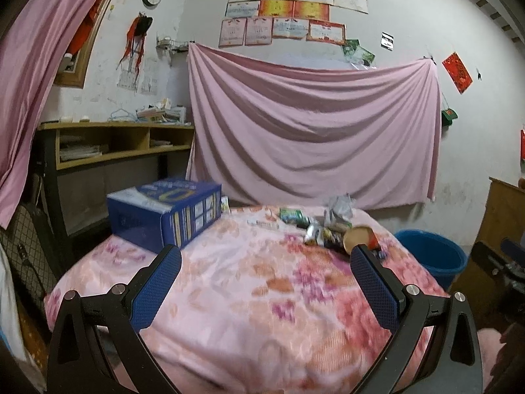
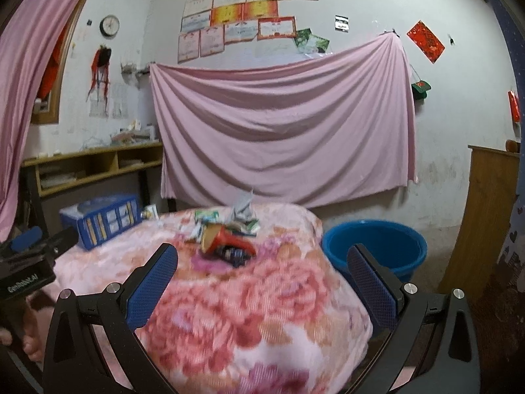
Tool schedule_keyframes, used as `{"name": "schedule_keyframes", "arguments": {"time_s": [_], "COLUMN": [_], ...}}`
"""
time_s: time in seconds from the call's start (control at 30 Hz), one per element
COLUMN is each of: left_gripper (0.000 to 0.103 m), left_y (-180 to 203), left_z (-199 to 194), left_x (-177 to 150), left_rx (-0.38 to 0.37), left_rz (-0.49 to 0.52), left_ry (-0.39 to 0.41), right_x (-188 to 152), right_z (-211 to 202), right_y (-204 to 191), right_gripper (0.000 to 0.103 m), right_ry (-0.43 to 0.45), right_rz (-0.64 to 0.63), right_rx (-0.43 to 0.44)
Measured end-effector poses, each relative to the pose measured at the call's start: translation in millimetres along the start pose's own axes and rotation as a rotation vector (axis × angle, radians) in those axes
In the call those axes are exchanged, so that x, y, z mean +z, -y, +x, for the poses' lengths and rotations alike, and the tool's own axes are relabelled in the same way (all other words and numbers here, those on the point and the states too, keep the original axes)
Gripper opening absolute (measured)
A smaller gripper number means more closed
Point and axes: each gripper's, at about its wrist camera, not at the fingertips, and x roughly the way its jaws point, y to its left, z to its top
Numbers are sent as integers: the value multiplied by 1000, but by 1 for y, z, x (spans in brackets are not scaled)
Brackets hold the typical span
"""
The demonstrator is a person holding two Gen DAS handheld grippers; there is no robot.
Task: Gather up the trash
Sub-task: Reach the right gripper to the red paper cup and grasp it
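Above the floral blanket (image 1: 249, 295), left tool (image 1: 266, 256) and right tool (image 2: 262, 256) spread wide, seemingly empty, trash pile (image 2: 226, 233) ahead.

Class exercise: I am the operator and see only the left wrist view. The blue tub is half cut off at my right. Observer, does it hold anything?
Observer: In the right wrist view the blue tub shows its whole rim, and the inside that is visible looks bare.
Operator: Is the right gripper carrying anything?
Observer: No. The right gripper has its jaws wide apart with only the flowered blanket between them.
Operator: What is the red thing in the trash pile?
Observer: A red cup lying on its side, open end facing left.
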Motion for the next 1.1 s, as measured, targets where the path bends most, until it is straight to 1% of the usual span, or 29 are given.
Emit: {"name": "schedule_keyframes", "arguments": {"time_s": [0.1, 0.27, 0.37, 0.43, 0.5, 0.6, 0.67, 0.77, 0.93, 1.0, 1.1], "left_gripper": [101, 101, 101, 101, 101, 101, 101, 100, 100, 98, 89], "left_y": [-1, -4, -5, -6, -6, -8, -9, -10, -10, -10, -4], "left_z": [15, 41, 63, 75, 90, 109, 120, 139, 162, 174, 190], "left_x": [13, 29, 35, 38, 37, 34, 30, 24, 18, 16, 15], "left_rx": [4, 3, 0, -3, -4, -12, -15, -18, -40, -70, -110], "left_rz": [-7, -6, 9, 16, 28, 33, 28, 18, 5, -8, -2], "left_ry": [30, 63, 66, 61, 41, -10, -51, -142, -253, -305, -366], "right_x": [14, 37, 46, 51, 53, 51, 47, 36, 21, 15, 8], "right_z": [12, 38, 58, 74, 91, 118, 139, 165, 194, 205, 218], "right_y": [3, 7, 5, 7, 8, 8, 6, 5, 6, 8, 8], "right_gripper": [103, 103, 103, 103, 103, 103, 103, 103, 103, 103, 100], "right_ry": [39, 86, 90, 75, 39, -48, -135, -263, -420, -478, -547], "right_rz": [-12, -24, -37, -35, -28, -27, -38, -38, 20, 38, 56], "right_rx": [10, 55, 66, 85, 113, 163, 193, 236, 278, 295, 325]}}
